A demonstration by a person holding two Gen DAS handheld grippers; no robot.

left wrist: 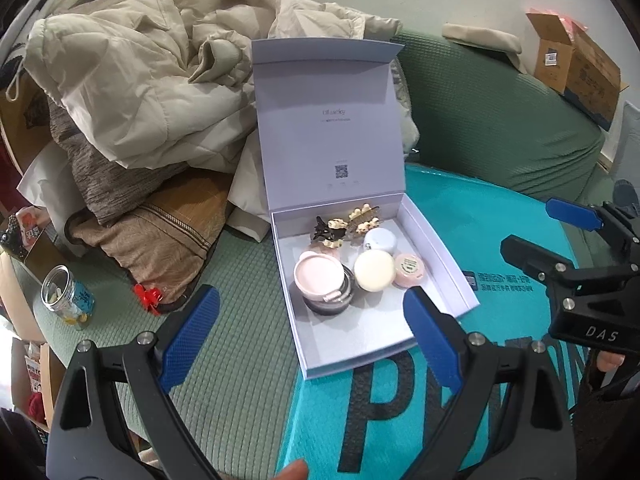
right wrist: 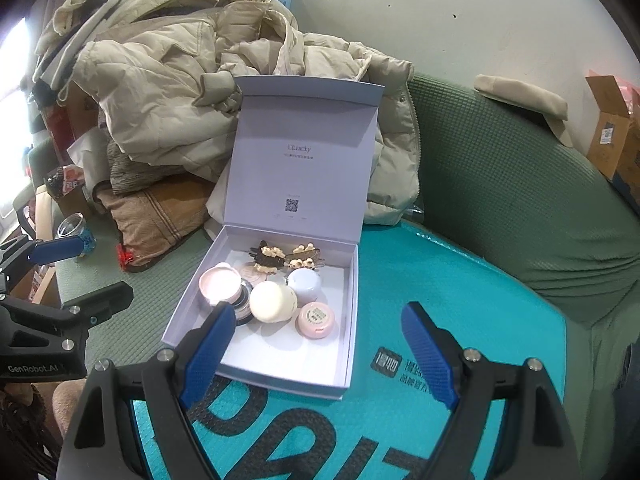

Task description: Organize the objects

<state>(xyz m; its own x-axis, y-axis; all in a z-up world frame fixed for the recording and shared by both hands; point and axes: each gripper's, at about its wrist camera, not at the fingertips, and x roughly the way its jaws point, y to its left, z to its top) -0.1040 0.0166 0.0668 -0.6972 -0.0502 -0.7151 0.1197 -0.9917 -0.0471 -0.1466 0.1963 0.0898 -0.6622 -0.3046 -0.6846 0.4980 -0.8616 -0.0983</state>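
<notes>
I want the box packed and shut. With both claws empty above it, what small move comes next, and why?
Probably bring the left claw up behind the raised lid to tip it down. The jars and hair clips already sit inside the white box, and both claws, the right claw too, are open and empty.

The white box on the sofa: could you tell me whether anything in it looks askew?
Yes: in the white box, the pink compact sits tilted, propped on a dark jar instead of lying flat. The other jars stand upright.
</notes>
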